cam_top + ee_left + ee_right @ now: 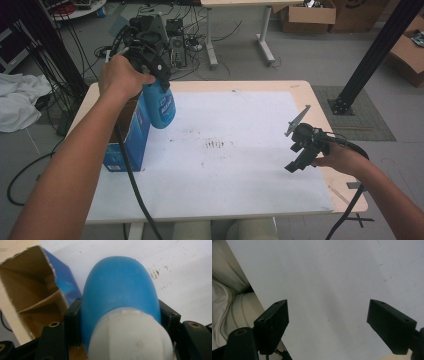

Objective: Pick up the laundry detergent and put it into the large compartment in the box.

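Item: blue bottle [161, 104], white cap end toward your left gripper [150, 52], hanging in the air above the open top of the blue carton [129, 136] at the table's left edge. Your left gripper is clamped on it just below the cap; in the left gripper view the black jaws press the bottle's [120, 290] two flanks, and the carton's [32, 297] brown interior lies open beneath and to one side.

Risk, grip: the body is smooth, rounded and tapers toward the cap, so you hold it by friction on a curved surface. A quick swing or a loosened squeeze would, I judge, let it slide out and drop onto the carton rim or the white mat [235, 150].

Risk, carton: it stands unheld, close to the table edge. If the bottle's base catches a torn flap as you move sideways, you would likely tip or drag it.

Risk, cable: the left gripper's cable [131, 175] trails down past the carton; tension there could nudge it.

Item: right gripper [299, 150], jaws spread wide over bare mat [332, 277], holding nothing, well apart from the bottle. It offers no support should the bottle slip.
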### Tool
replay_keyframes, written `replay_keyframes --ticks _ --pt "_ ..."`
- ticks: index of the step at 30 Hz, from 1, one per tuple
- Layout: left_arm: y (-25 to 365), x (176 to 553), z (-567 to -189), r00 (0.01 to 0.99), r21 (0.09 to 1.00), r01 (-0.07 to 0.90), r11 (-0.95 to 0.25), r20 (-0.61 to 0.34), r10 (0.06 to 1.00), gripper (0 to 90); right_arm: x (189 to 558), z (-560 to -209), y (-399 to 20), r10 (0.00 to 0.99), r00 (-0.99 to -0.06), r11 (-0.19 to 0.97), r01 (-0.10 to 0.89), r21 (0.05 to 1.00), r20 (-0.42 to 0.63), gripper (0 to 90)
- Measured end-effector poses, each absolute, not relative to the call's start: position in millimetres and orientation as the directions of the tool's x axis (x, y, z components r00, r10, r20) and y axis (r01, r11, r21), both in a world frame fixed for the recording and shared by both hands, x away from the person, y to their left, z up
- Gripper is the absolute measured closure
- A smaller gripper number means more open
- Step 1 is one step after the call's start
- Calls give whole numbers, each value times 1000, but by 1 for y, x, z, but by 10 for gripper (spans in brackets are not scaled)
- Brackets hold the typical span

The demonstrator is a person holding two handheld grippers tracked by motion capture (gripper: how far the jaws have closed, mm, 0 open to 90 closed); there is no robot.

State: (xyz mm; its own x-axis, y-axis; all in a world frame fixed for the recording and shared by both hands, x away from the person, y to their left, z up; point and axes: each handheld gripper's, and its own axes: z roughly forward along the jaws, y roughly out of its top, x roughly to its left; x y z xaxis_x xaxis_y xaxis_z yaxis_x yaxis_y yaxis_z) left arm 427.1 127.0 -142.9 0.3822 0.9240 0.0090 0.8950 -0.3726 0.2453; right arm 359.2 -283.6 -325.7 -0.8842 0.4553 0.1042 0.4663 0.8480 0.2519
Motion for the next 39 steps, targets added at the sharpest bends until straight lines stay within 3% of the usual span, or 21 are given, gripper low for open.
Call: replay_keyframes --ticks 19,39 --pt "173 403 -86 175 311 935 -170 13 985 380 359 -319 -276 422 -902 862 429 270 88 177" --pt "211 396 -101 27 315 948 -51 80 996 381 358 -318 -274 424 -901 861 431 271 88 177"
